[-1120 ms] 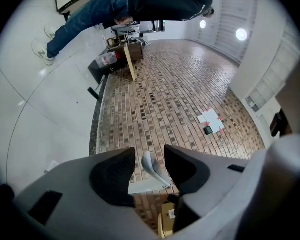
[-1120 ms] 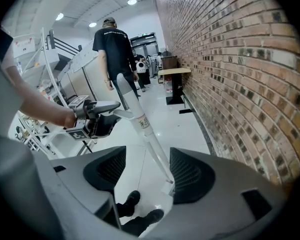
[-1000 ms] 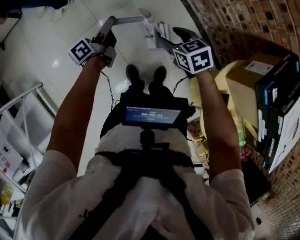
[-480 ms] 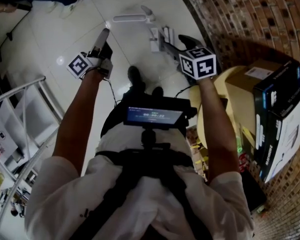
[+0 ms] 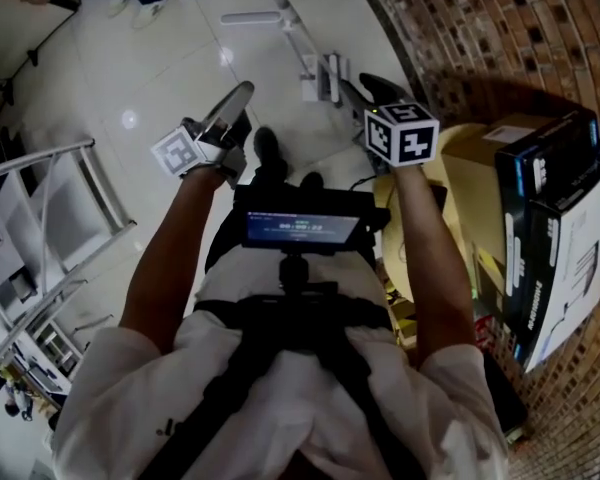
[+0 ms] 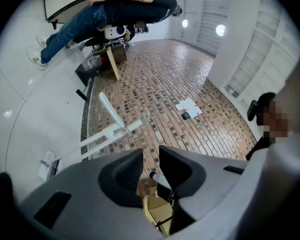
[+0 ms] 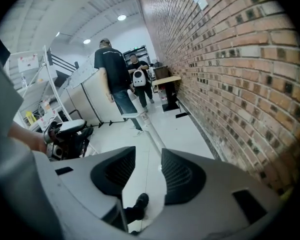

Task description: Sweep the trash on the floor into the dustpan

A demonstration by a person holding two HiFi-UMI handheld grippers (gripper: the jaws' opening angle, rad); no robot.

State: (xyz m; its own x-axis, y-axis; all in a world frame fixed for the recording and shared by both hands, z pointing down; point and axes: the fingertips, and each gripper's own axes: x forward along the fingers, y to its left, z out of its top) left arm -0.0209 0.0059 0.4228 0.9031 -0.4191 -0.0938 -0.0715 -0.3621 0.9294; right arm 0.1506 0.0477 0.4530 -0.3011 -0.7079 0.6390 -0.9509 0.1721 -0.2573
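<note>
At your 3 o'clock, hard by your right elbow, the round yellow table (image 5: 458, 230) and stacked boxes (image 5: 545, 183) crowd the brick wall (image 5: 500, 38), so that side gives you no room. At 9 o'clock a metal rack (image 5: 40, 160) edges the white tile floor (image 5: 110, 68), and your shoes (image 5: 268, 150) stand between the two. Your left gripper (image 5: 238, 100) sits at 11 o'clock, its jaws partway open after just closing in, with nothing pinched between them. Your right gripper (image 5: 363, 83) at 1 o'clock is much the same: its jaws have narrowed but stand apart, with only floor and a shoe showing through the gap. Just past its tips, at 12 o'clock, the dustpan (image 5: 315, 76) stands near the foot of the wall, and a white long handle (image 5: 252, 16) lies on the tiles beyond it. Open floor runs from 10 to 12 o'clock, out to a person (image 7: 112, 69) standing farther along the wall.
</note>
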